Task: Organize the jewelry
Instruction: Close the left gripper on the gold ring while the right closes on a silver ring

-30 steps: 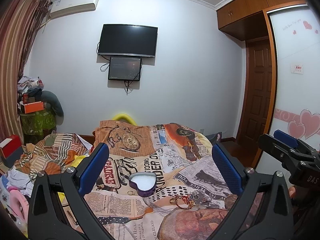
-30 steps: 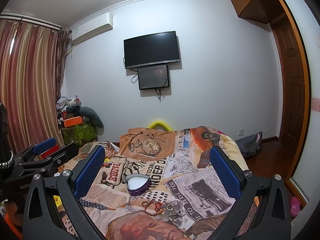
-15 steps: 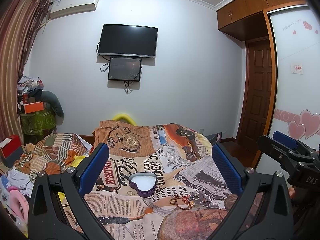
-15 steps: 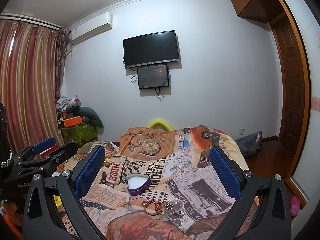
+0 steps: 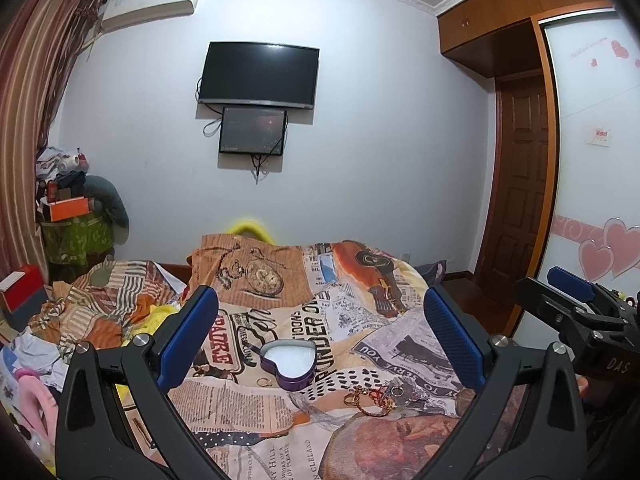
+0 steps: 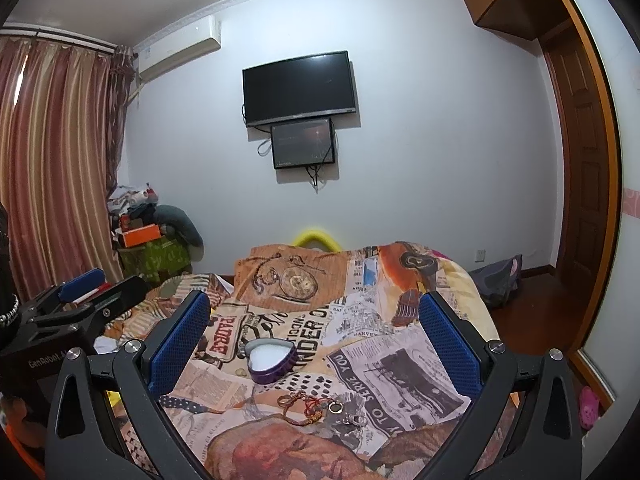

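Purple heart-shaped box (image 5: 289, 365) sits open on bed (image 5: 360, 344), white lining bare; nothing stowed yet, judged start of task. Jewelry heap (image 5: 370, 396) lies just beside box, nearer camera: red cord, gold rings, count uncertain. One loose ring (image 5: 263, 381) by box. Left gripper (image 5: 320, 340) and right gripper (image 6: 316, 336) fingers spread wide, holding nothing, above bed.

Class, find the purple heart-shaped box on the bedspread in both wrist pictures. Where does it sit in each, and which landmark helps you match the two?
Left wrist view: the heart-shaped box lies lower centre, between the open blue fingers, the jewelry pile to its lower right.
Right wrist view: the box lies left of centre, the pile below it.
Shared landmark: the wall-mounted TV.
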